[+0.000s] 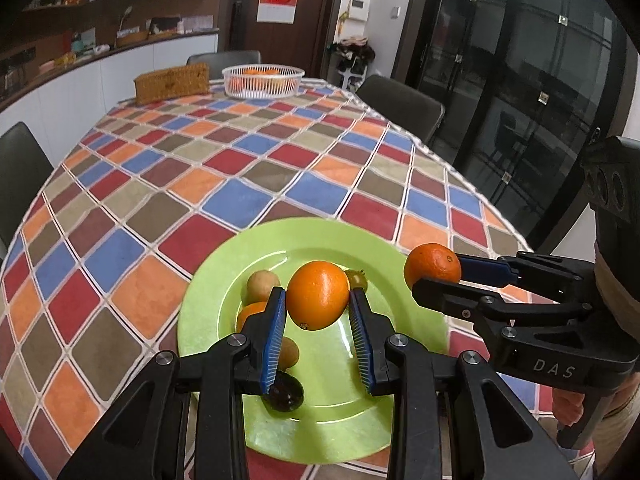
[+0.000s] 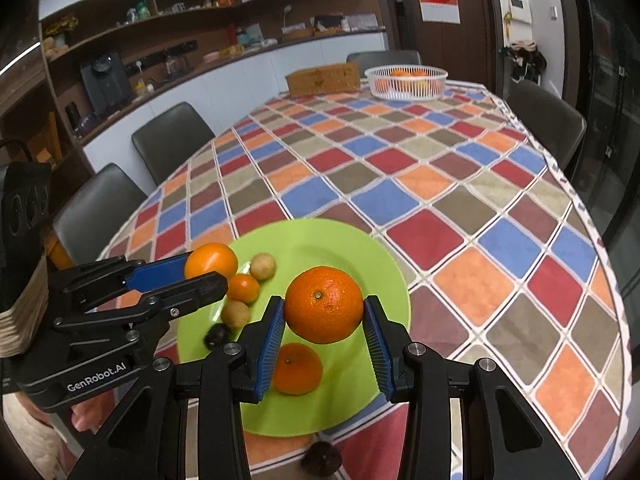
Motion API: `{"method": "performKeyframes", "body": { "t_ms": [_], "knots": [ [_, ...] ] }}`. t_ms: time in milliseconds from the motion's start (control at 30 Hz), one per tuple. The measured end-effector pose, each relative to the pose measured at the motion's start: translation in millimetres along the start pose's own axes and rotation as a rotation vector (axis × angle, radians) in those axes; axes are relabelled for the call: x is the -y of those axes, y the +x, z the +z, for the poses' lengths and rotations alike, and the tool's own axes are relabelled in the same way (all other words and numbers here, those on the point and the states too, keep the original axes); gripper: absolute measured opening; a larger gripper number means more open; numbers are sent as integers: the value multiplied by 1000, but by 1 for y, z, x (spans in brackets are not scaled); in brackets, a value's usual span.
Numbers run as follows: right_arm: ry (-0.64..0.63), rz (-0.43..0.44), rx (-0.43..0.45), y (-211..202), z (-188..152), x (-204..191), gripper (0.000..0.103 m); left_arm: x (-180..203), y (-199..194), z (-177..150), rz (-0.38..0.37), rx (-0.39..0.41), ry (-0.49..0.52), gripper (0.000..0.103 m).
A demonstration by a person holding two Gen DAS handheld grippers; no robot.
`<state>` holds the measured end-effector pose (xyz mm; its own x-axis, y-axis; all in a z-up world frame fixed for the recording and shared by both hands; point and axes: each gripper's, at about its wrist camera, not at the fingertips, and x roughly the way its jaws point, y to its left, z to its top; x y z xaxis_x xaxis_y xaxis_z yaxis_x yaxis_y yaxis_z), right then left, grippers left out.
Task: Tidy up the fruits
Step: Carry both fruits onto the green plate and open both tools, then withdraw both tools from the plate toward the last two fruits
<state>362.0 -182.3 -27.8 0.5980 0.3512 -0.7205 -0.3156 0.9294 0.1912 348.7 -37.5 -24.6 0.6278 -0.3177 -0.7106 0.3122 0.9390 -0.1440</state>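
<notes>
Table: checked tablecloth (image 1: 224,168) in red, blue, orange and brown.
Plate: green plate (image 1: 208,312) near the front edge, holding small fruits.
Basket: white basket (image 2: 406,80) of oranges at the far end.
Left gripper (image 1: 318,300): clenched on an orange (image 1: 318,294) above the plate.
Right gripper (image 2: 324,308): clenched on a mandarin (image 2: 324,304), over the plate.
</notes>
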Motion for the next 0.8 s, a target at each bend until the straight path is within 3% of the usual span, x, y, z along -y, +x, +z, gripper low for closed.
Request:
{"method": "performKeyframes", "body": {
  "t_ms": [300,433,800],
  "knots": [
    [9,0,-53,26,-2,9,41,1,19,-1,15,-43,19,32],
    [5,4,-77,31,-3,9,44,4,16,-2,52,-40,39,42],
    [-37,-38,21,-13,-5,0,47,16,-37,-8,102,39,45,47]
  ]
}}
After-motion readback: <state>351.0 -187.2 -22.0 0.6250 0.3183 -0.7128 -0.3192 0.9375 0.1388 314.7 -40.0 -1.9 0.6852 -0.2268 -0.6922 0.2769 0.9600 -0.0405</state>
